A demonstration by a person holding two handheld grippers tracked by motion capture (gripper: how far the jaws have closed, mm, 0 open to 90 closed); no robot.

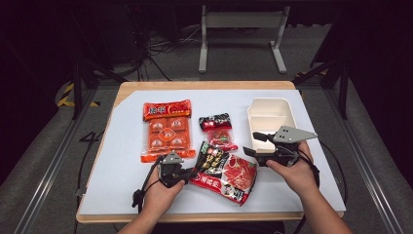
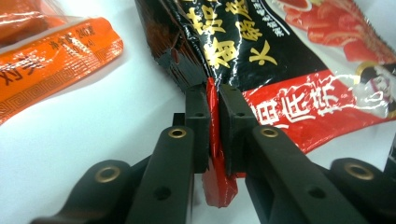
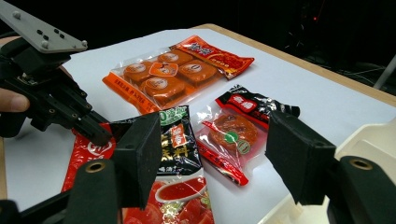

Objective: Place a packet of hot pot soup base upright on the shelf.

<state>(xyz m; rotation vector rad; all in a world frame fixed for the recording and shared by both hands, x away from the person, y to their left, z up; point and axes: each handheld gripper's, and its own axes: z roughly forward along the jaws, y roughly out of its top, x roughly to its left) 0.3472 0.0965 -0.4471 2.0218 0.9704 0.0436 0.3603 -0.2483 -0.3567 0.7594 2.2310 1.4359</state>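
A dark room with cables and a grey metal frame on the floor lies behind your bench [image 1: 127, 87], a wooden top under a white sheet. Going left to right in the high view: at ten o'clock from the bench's middle lies the big orange pack [image 1: 166, 129] of six round cakes, flat and well apart from your hands. Below it, at about seven o'clock, your left claw [image 1: 187, 176] has just been closing and now pinches the red left edge of the red-and-black sauce pouch [image 1: 225, 171]; in the left gripper view the two pads [image 2: 197, 122] press a thin red fold of that pouch [image 2: 289, 88] between them, with almost no gap. The pouch lies flat at six o'clock, between your two hands, its near end towards the bench's front edge. Just above it, near the middle, sits the small clear packet [image 1: 218, 130] with a black top and red contents, touching the pouch's upper corner. Your right claw [image 1: 251, 144] hovers at four o'clock with its jaws wide and nothing between them, pointing left just over the near-left edge of the cream tray [image 1: 290, 110], which stands at two o'clock with two compartments.
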